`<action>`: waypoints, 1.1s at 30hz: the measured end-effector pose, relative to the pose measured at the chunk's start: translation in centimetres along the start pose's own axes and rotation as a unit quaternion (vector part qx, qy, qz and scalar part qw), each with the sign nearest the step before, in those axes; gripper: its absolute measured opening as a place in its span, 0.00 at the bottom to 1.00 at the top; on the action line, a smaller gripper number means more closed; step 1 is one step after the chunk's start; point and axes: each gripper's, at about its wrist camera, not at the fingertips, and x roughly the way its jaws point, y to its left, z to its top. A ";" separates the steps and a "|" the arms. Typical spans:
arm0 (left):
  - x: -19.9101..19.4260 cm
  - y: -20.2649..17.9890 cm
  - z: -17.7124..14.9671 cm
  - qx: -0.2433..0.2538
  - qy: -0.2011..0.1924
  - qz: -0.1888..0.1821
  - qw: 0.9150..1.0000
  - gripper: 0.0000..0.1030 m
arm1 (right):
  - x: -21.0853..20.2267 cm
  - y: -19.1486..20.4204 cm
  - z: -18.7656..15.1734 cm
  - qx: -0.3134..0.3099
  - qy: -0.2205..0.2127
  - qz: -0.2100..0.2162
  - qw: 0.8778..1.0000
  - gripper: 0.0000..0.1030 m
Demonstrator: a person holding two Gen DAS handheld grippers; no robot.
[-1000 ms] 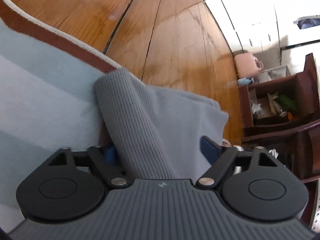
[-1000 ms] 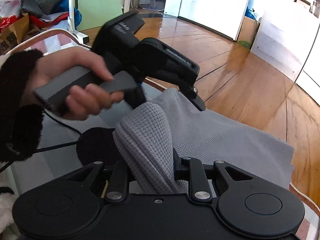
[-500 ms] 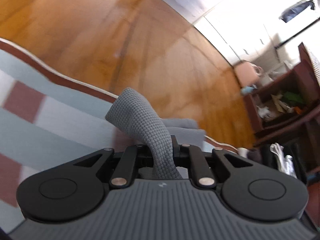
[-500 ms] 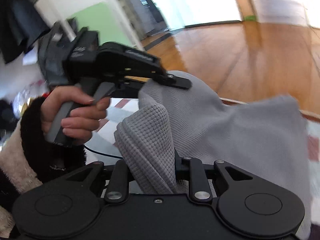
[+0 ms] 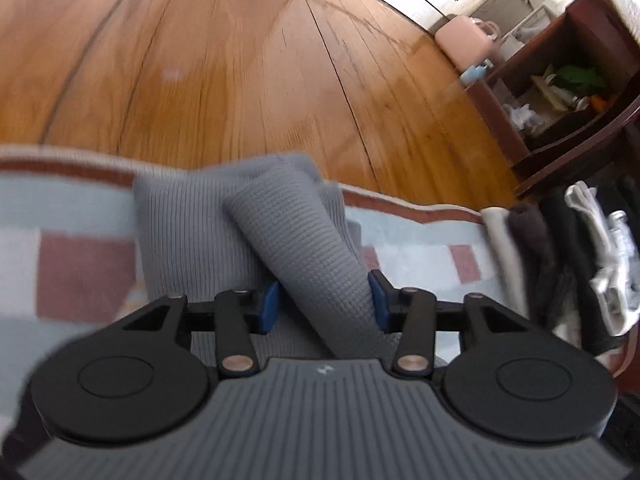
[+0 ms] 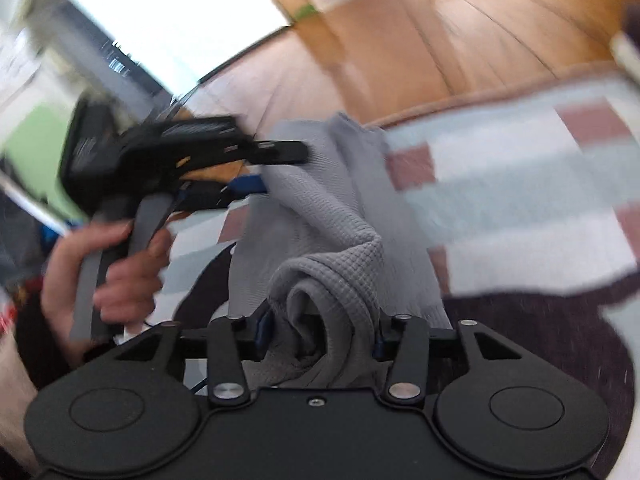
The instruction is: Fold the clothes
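A grey waffle-knit garment (image 5: 180,232) lies bunched on a checked blanket. In the left wrist view a raised fold of it runs between the blue pads of my left gripper (image 5: 324,304). The jaws are opening, and a gap shows at the left pad. In the right wrist view a loose roll of the same garment (image 6: 332,208) sits between the pads of my right gripper (image 6: 320,336), whose jaws are also opening. The left gripper (image 6: 280,168) appears there too, held by a hand (image 6: 108,264), with its fingers apart at the cloth's far edge.
The checked blanket (image 5: 80,264) has pale blue, white and red squares and ends at a wooden floor (image 5: 240,60). A stack of folded clothes (image 5: 540,248) sits at its right end. A dark wooden shelf (image 5: 560,92) and a pink container (image 5: 464,40) stand beyond.
Both grippers were shut on folds of the grey garment half a second ago. Their jaws now stand wider and the cloth sits loose between them. Both views have swung across the blanket.
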 end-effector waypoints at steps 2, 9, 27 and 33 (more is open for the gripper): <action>-1.0 0.6 -0.4 -0.011 0.002 0.004 1.000 0.59 | -0.4 -1.1 0.3 0.044 0.000 0.021 0.999 0.59; -2.4 2.3 -3.4 -0.038 0.072 0.058 0.995 0.63 | -0.7 -3.1 1.4 0.126 -0.018 0.066 0.990 0.54; -0.5 1.6 -9.6 -0.099 0.213 -0.023 0.972 0.65 | 0.5 -1.6 1.9 -0.082 0.033 -0.204 0.975 0.36; -1.5 -0.3 -8.3 -0.026 0.181 -0.019 0.983 0.65 | -0.9 -0.1 5.6 -0.091 -0.002 -0.126 0.988 0.57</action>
